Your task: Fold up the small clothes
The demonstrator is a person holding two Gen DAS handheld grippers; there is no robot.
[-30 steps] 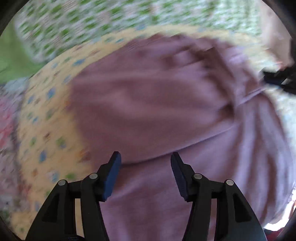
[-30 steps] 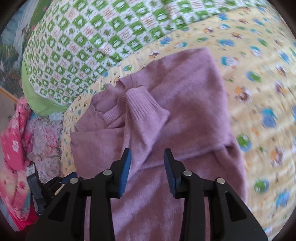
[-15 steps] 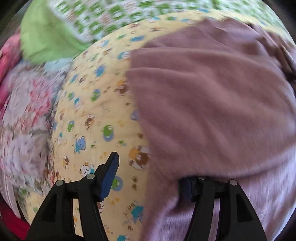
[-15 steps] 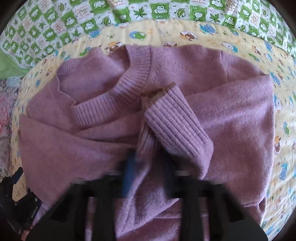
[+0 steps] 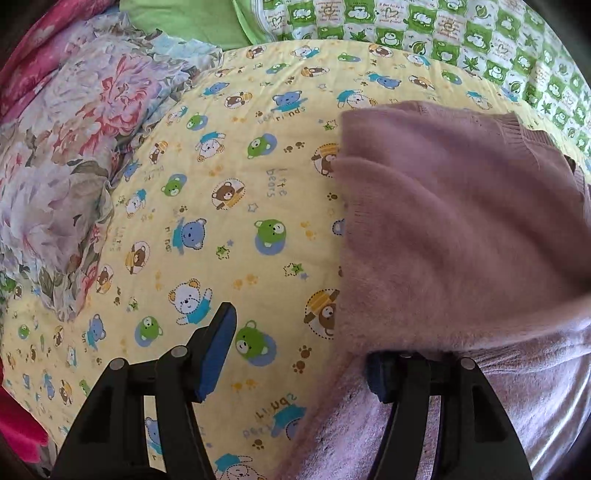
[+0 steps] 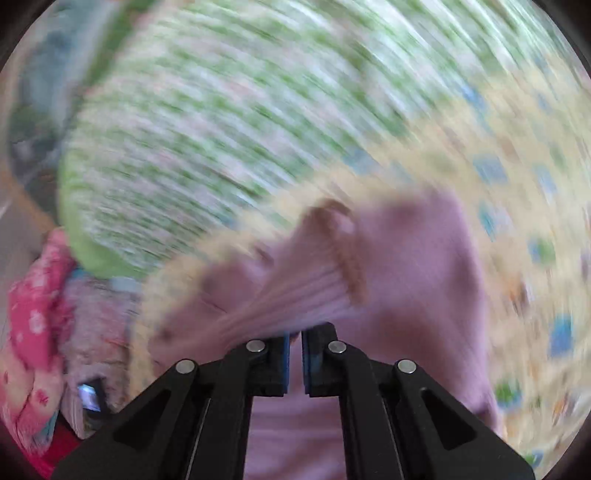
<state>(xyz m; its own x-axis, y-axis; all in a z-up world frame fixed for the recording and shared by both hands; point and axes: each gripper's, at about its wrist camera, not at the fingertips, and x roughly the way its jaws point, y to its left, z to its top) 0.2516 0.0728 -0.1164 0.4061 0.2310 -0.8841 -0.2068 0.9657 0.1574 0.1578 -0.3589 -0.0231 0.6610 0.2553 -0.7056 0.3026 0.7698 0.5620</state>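
- The purple sweater (image 5: pixel 461 229) lies on the yellow bear-print sheet (image 5: pixel 229 206), filling the right side of the left wrist view; a folded layer of it drapes over the right finger of the left gripper (image 5: pixel 299 354).
- The left gripper's jaws stand spread wide. The left finger (image 5: pixel 216 350), with its blue pad, hangs bare over the sheet; the other tip is buried under the knit.
- The sheet carries cartoon bears and the printed words "best friends" and "little bears".
- Beyond it lie a green checked quilt (image 5: pixel 480 33) and, to the left, a floral blanket (image 5: pixel 74 147).
- The right wrist view is badly smeared. The right gripper (image 6: pixel 295 350) has its jaws pressed nearly together, pinching the sweater's ribbed cuff (image 6: pixel 317 277), which fans out ahead of the tips.
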